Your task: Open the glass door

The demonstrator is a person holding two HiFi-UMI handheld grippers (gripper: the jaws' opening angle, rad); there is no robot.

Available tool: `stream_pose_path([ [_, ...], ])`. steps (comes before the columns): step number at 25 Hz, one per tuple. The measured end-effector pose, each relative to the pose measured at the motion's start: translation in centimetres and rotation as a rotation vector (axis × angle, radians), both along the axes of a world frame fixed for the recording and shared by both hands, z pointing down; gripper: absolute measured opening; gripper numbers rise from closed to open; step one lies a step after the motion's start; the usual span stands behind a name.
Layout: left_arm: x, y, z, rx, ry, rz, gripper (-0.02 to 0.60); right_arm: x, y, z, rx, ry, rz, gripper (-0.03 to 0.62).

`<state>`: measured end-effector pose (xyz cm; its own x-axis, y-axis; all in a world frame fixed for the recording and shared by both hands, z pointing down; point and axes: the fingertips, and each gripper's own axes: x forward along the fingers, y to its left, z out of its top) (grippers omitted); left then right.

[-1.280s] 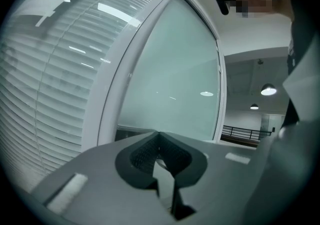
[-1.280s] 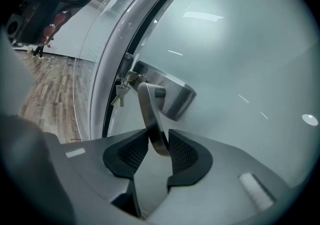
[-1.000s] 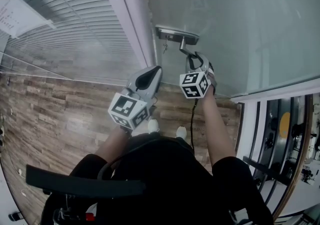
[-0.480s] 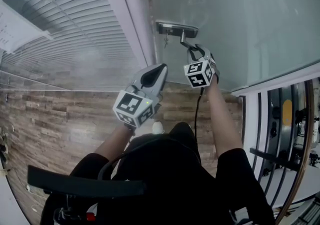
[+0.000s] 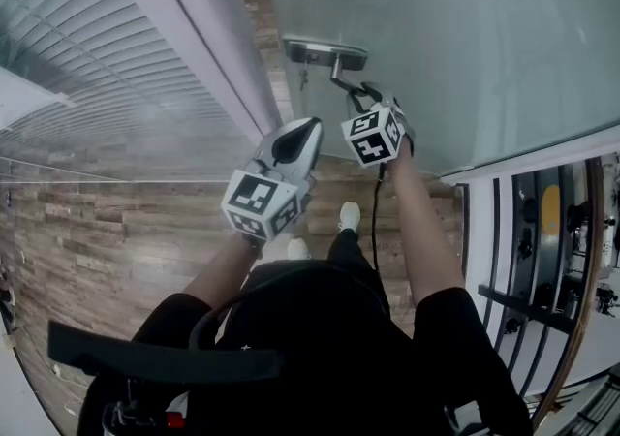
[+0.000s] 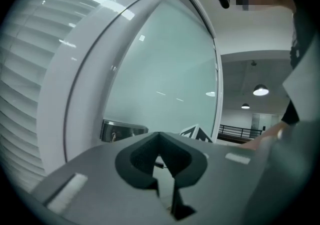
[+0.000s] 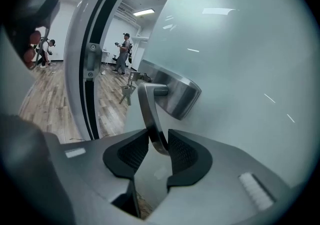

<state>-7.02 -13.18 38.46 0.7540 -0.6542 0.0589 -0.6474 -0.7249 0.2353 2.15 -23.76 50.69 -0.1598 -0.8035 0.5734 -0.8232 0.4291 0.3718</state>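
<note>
while right gripper [image 7: 159, 155] clamps handle [image 7: 149, 111], left gripper [image 6: 161, 161] closed

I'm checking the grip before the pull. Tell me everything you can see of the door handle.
The door handle is a brushed-metal lever, flat and narrow, on a short spindle from a rounded metal plate fixed to the frosted glass door. Keys hang beside it. The right claw is clamped on its free end.
</note>
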Motion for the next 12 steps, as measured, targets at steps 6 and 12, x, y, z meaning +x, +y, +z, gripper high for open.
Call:
stream_pose_path([
  [6,2.2,-3.0,1.0,-0.027,0.004,-0.055,0.000,0.2,-1.0,0.1,0.007,-0.021,-0.014,0.121],
  [12,2.7,-6.0,1.3,-0.033,-0.001,-0.113,0.002,-0.2,-2.7,0.3,-0.005,-0.021,-0.049,0.117],
])
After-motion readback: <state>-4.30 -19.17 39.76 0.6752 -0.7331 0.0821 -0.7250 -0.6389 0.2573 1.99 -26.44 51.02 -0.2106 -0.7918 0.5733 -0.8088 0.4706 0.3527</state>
